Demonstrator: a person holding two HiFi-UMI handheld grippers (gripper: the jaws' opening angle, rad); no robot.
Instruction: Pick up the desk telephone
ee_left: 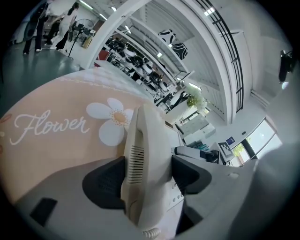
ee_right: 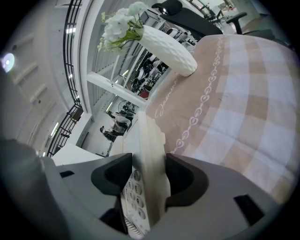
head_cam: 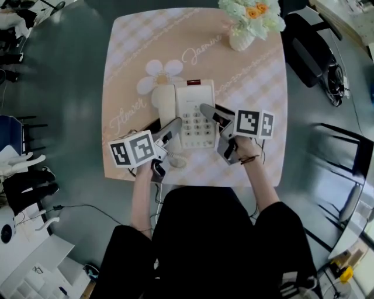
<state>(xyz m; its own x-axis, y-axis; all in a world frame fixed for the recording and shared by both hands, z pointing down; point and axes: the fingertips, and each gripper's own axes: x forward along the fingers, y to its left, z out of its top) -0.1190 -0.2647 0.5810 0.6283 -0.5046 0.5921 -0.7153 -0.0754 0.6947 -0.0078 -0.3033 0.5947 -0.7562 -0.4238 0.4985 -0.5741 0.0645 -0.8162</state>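
Open-plan office or lab hall, large, white-walled and high-ceilinged. Evidence: a smooth grey floor (head_cam: 76, 70) with loose cables (head_cam: 82, 205), black office chairs (head_cam: 308, 49), rows of further workstations (ee_left: 136, 58) under ceiling strip lights (ee_left: 114, 8), a railed upper gallery (ee_left: 229, 51), white shelving (head_cam: 35, 274), and people standing (ee_left: 47, 23) at the far end. Set within it: a small square table (head_cam: 263, 87) under a peach checked cloth, bearing a desk telephone (head_cam: 196, 120) and a white vase of flowers (head_cam: 241, 38).
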